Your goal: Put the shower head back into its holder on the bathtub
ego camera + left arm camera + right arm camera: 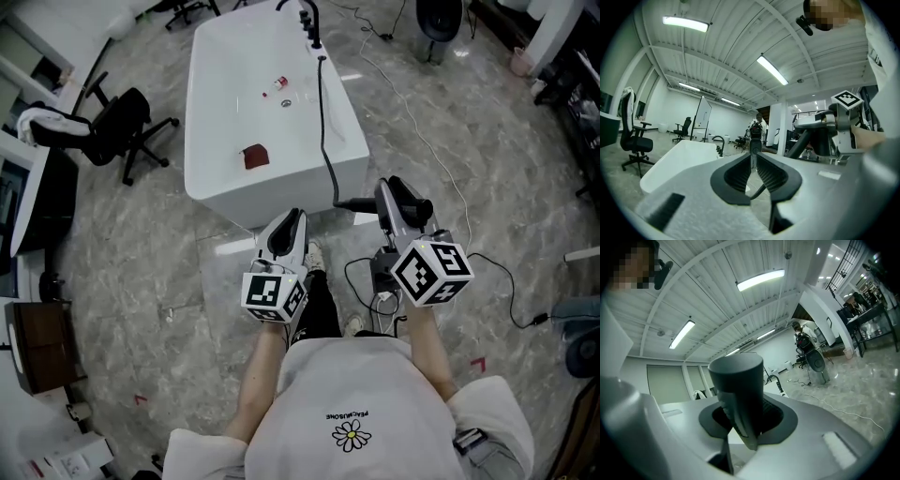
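The white bathtub (272, 187) stands ahead of me on the grey floor, with black tap fittings (309, 19) at its far right corner. A black hose (325, 122) runs from the tub's right rim down to the black shower head (411, 200). My right gripper (386, 194) is shut on it just off the tub's near right corner. In the right gripper view the dark handle (736, 380) fills the jaws of that gripper (746, 417). My left gripper (292, 220) hovers beside it at the tub's near edge, its tips (753, 153) together with nothing between them.
A dark red object (255, 157) and a small red piece (278, 84) lie inside the tub. A black office chair (117, 131) stands to the left. Cables and a black box (384, 267) lie on the floor by my feet.
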